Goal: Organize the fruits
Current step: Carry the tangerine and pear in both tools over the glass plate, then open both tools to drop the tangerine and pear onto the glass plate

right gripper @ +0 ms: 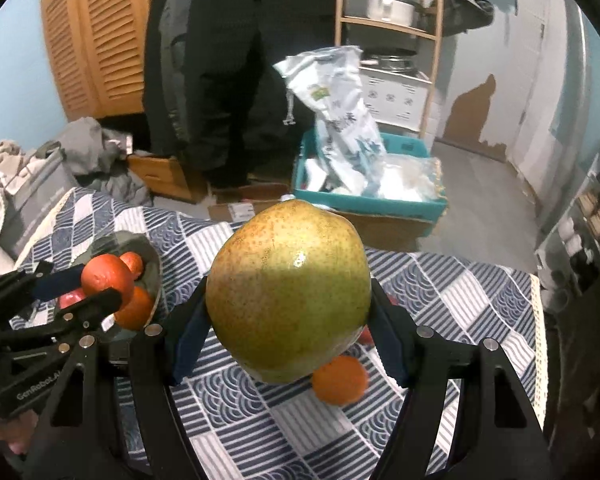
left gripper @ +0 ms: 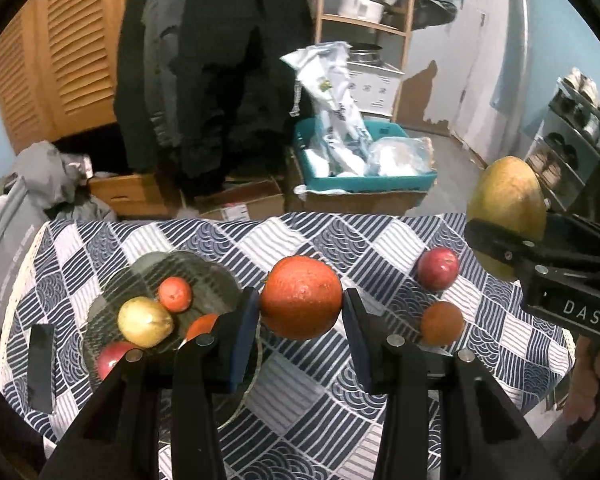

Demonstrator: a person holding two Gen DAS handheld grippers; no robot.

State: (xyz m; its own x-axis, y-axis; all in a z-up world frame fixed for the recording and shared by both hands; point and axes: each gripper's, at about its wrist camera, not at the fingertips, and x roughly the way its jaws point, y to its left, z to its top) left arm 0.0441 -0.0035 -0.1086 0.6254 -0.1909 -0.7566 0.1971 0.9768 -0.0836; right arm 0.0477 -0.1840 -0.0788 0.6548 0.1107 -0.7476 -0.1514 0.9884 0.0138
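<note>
My left gripper [left gripper: 301, 304] is shut on an orange [left gripper: 301, 298], held above the patterned tablecloth [left gripper: 340, 392] just right of the glass bowl [left gripper: 220, 280]. The bowl holds a yellow pear [left gripper: 145, 321], a small orange [left gripper: 174, 293], another orange [left gripper: 202, 326] and a red apple [left gripper: 112, 360]. My right gripper [right gripper: 290, 320] is shut on a big yellow-green pear [right gripper: 288, 296], raised over the table. The same pear [left gripper: 506, 216] shows at the right of the left wrist view. On the cloth lie a red apple [left gripper: 438, 268] and an orange [left gripper: 442, 323].
A dark flat object [left gripper: 42, 368] lies on the cloth left of the bowl. Beyond the table stand a teal crate [left gripper: 364, 184] with plastic bags, cardboard boxes [left gripper: 240, 200], hanging dark coats [left gripper: 216, 80], a wooden shelf [left gripper: 364, 24] with pots and a shoe rack [left gripper: 572, 136].
</note>
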